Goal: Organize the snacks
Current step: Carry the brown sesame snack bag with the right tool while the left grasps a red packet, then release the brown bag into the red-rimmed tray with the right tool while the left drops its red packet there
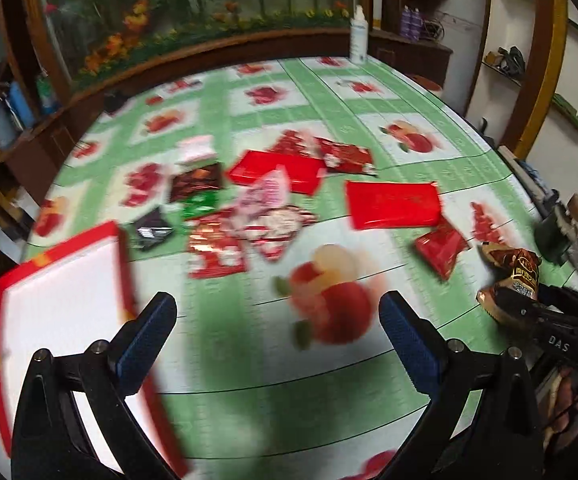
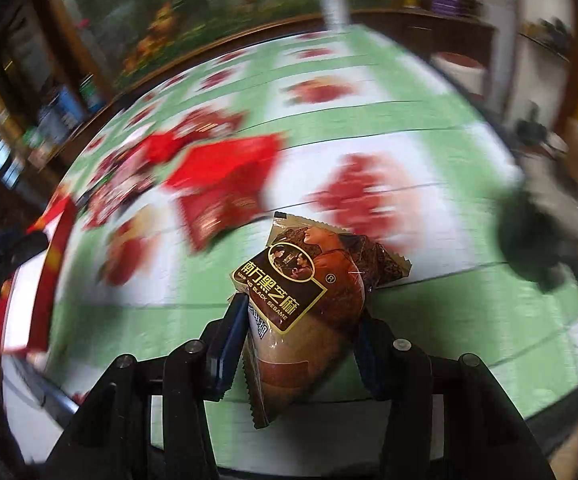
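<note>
My right gripper [image 2: 303,312] is shut on a brown black sesame snack packet [image 2: 313,292] and holds it above the table; the packet also shows in the left wrist view [image 1: 511,276]. My left gripper [image 1: 277,316] is open and empty above the green fruit-print tablecloth [image 1: 225,344]. A red-rimmed white box [image 1: 61,320] lies at the near left, beside the left finger; it also shows in the right wrist view [image 2: 45,272]. Several red, pink and dark snack packets [image 1: 257,208] lie scattered mid-table, with a large red packet [image 1: 393,204] and a small red packet [image 1: 441,250] to the right.
A white bottle [image 1: 357,36] stands at the table's far edge by a flower display [image 1: 193,12]. Wooden shelves with clutter stand on the left [image 1: 5,128] and right [image 1: 505,60]. A dark object [image 1: 557,232] sits at the table's right edge.
</note>
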A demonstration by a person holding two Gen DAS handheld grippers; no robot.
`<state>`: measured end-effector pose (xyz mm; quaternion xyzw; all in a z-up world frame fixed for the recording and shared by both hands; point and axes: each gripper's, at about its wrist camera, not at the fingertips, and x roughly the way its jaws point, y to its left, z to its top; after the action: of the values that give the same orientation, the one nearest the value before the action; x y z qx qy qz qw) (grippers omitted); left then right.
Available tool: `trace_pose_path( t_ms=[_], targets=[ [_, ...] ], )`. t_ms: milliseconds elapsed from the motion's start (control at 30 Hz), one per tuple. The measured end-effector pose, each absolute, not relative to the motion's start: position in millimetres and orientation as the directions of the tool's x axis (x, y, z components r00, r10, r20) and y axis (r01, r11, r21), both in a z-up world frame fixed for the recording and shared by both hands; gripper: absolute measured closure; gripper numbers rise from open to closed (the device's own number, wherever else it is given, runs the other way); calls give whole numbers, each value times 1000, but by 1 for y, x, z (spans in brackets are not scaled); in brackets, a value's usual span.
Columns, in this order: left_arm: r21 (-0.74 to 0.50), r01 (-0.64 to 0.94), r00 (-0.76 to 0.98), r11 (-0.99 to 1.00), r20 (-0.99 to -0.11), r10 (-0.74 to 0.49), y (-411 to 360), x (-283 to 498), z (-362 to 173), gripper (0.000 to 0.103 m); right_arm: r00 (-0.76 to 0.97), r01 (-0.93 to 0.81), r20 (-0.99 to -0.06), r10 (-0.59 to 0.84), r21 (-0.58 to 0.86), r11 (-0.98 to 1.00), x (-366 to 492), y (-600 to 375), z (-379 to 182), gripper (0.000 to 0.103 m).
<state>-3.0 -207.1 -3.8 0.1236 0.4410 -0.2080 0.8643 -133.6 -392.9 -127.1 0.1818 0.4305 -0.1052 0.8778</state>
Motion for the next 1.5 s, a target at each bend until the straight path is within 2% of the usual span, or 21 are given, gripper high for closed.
trace_pose_path(
  t_ms=[333, 500, 667, 767, 833, 867, 900, 1233, 1500],
  targets=[
    [6, 487, 411, 873, -884, -223, -300, 9, -39, 1, 667, 324, -745, -20, 266, 908, -140, -413, -129, 52],
    [111, 546, 454, 831, -872, -182, -333, 0, -55, 1, 677, 313, -736, -10, 276, 909, -141, -412, -130, 51],
    [113, 628, 394, 770, -899, -190, -342, -1, -80, 1, 680, 308, -733, -24, 256, 916, -141, -409, -131, 50],
    [30, 657, 371, 753, -883, -288, -338, 2, -77, 23, 680, 310, -732, -32, 248, 918, -141, -408, -132, 49],
    [21, 660, 381, 751, -871, -310, -335, 6, -72, 52, 680, 312, -732, -42, 237, 920, -141, -406, -132, 49],
    [21, 666, 385, 746, -866, -318, -334, 7, -71, 58, 679, 313, -732, -46, 232, 921, -140, -405, -132, 49],
    [19, 666, 389, 746, -862, -325, -333, 7, -69, 69, 678, 316, -733, -54, 225, 922, -140, -404, -133, 48],
    [-18, 613, 388, 790, -864, -320, -284, 8, -71, 70, 659, 342, -747, -91, 190, 920, -136, -396, -131, 47],
    [-22, 552, 449, 833, -835, -319, -223, -7, -57, 70, 672, 270, -740, 15, 263, 926, -124, -376, -130, 53]
  ],
)
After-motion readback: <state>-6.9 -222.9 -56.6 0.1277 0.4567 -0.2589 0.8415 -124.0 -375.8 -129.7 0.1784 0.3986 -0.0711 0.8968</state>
